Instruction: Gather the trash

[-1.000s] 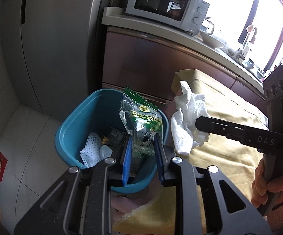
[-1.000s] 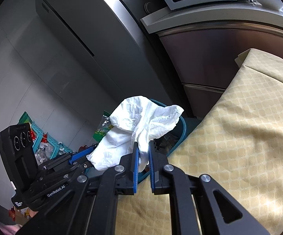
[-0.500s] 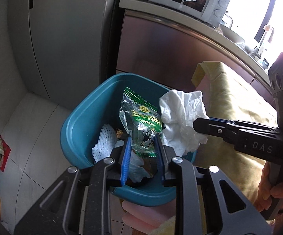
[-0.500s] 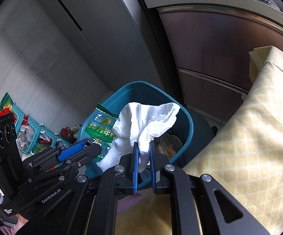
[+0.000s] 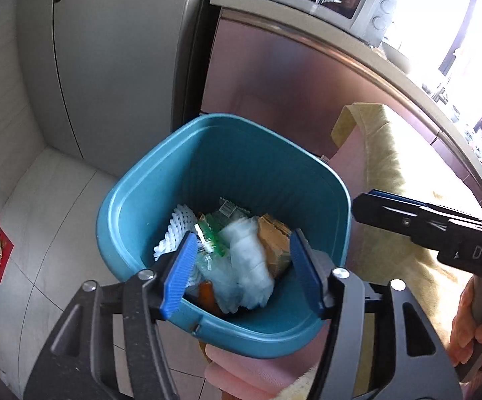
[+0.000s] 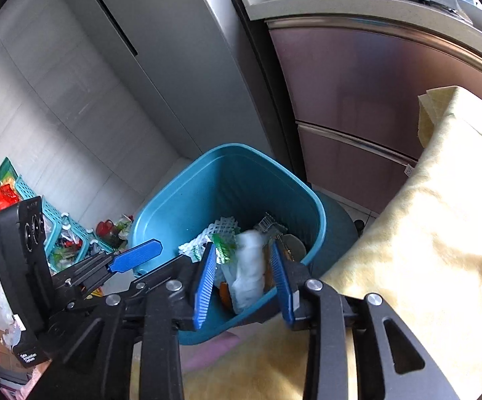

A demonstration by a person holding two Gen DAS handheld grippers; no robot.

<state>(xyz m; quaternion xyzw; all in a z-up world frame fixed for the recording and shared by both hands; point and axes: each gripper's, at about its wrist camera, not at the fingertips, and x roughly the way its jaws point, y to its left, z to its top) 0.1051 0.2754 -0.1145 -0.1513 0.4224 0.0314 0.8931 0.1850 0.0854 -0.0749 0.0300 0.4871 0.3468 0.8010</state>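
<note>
So we're at the drop step, both grippers hovering over the blue bin (image 5: 134, 200). The left gripper (image 5: 242, 271) has its jaws opening with nothing pinched between the pads, and the right gripper (image 6: 244, 275) is opening too, also empty. Both are let go.

The trick here, we reckon, is to keep both tools parked above the bin mouth until the stuff is properly down, then lift straight up so a pad doesn't snag a corner and drag it back out. The bin's near rim sits right under the fingers, so pulling back low looks like a good way to tip it.

Where the trash is: the white tissue (image 5: 249, 260) is blurry in both views, looks like it's mid-drop, inside the bin, below the open jaws and roughly centred between them. The green wrapper (image 5: 209, 236) is just left of it, also in the bin, with white foam netting (image 5: 174, 230) further left and a brown packet (image 5: 274, 243) to the right.

The yellow cloth (image 6: 440, 233) on the right is beside the bin, not trash as far as we can tell.
</note>
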